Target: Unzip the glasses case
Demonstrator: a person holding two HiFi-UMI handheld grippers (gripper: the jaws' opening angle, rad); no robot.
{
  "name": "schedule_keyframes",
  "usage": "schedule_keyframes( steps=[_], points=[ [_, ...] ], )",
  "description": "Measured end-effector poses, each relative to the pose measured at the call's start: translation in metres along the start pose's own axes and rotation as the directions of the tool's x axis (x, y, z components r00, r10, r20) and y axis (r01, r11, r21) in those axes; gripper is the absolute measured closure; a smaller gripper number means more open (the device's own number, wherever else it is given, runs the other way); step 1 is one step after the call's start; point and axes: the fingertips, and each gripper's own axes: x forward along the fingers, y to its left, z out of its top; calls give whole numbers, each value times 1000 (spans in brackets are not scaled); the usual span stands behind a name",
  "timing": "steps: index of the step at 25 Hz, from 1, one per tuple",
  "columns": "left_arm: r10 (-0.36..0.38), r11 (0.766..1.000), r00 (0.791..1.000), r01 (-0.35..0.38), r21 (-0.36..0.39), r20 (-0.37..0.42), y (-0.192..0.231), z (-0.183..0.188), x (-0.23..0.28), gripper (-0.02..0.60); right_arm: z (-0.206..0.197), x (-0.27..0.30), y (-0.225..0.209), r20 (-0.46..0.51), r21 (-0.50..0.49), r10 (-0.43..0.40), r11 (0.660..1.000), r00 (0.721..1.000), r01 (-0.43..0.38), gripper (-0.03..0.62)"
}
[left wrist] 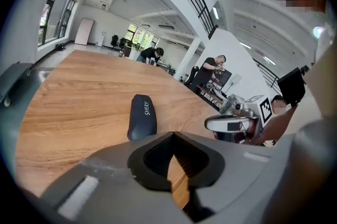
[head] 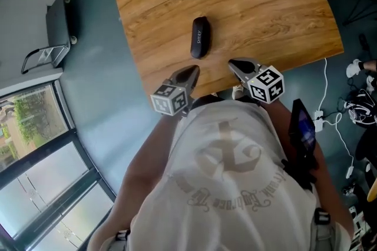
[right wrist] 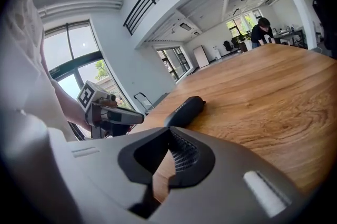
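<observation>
left claw [left wrist: 172, 134] closed, glasses case [left wrist: 142, 116] beyond, bystanders [left wrist: 210, 73] only in gripper views

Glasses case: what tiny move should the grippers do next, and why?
Probably move the left gripper forward to the glasses case, opening on the way, to hold it steady. The case lies closed and untouched on the table; the left gripper and the right gripper are both shut, empty and short of it.
</observation>
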Motion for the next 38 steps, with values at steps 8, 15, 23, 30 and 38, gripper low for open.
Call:
schedule_keyframes(
  steps=[8, 15, 23, 30, 38],
  points=[
    [-73, 991, 996, 78, 106, -50, 1, 26, 18, 577, -5, -9, -3, 42, 52, -72, 996, 997, 70, 586],
    [13, 999, 998, -10, 47, -63, 44, 51, 28, 575, -8, -18, -3, 63, 77, -118, 991, 991, 113, 586],
    [-19, 999, 988, 13, -38, -151, 60, 64, 46, 500, -21, -35, -4, 82, 119, -173, 979, 981, 163, 586],
    [5, 999, 967, -19, -51, -254, 71, 56, 71, 302, -30, -45, -2, 99, 144, -200, 972, 975, 185, 586],
    [26, 995, 930, -58, -78, -366, 78, 42, 98, 170, -44, -64, -4, 107, 182, -249, 957, 963, 227, 586]
  ],
)
